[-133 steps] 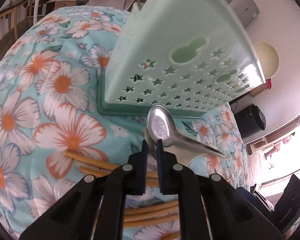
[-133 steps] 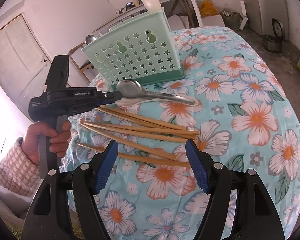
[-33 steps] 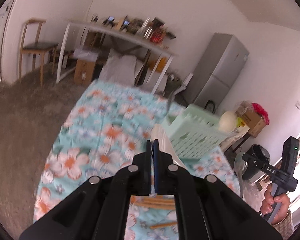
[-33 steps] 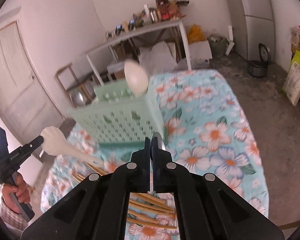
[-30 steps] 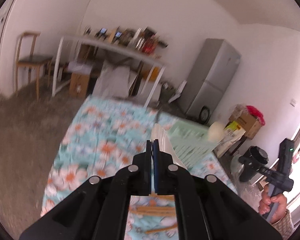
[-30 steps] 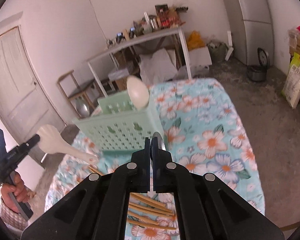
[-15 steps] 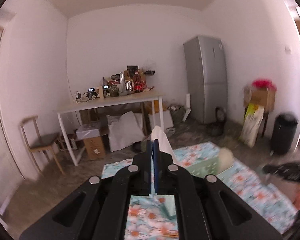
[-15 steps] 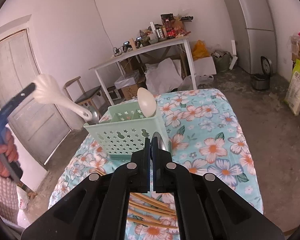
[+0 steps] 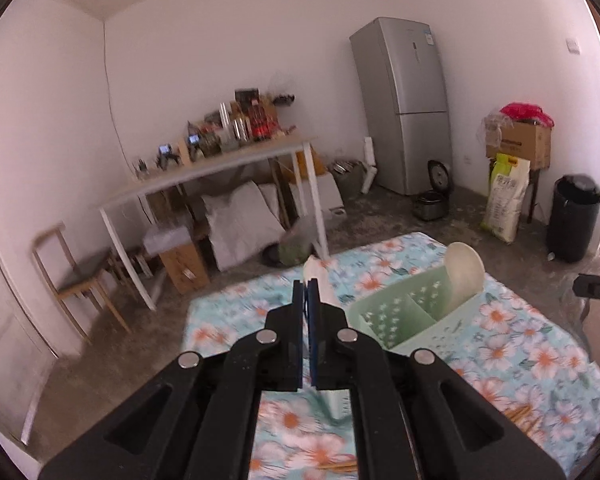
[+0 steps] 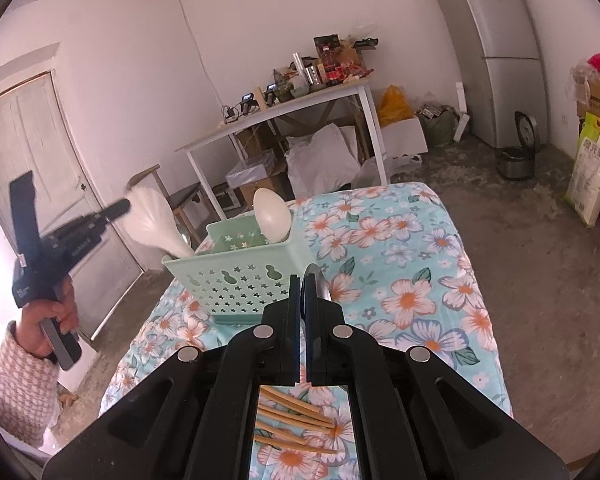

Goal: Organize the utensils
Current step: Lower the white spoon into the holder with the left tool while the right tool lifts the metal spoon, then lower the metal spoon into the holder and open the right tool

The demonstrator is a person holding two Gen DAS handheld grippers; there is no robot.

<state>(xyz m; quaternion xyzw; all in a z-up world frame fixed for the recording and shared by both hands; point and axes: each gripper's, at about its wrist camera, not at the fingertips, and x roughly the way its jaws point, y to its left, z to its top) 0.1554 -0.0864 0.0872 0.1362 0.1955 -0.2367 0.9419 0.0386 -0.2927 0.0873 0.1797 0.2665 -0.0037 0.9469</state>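
At left of the right wrist view, the left gripper is clenched on a white plastic spoon, its handle tip dipping into the green caddy at centre. The right gripper grasps a metal spoon. Chopsticks lie at bottom centre. The step appears to be loading; next, release the white spoon.

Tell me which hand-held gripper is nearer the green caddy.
Left. The left hand-held gripper lowers a white spoon into the green caddy; the right hand-held gripper hangs back over the chopsticks.
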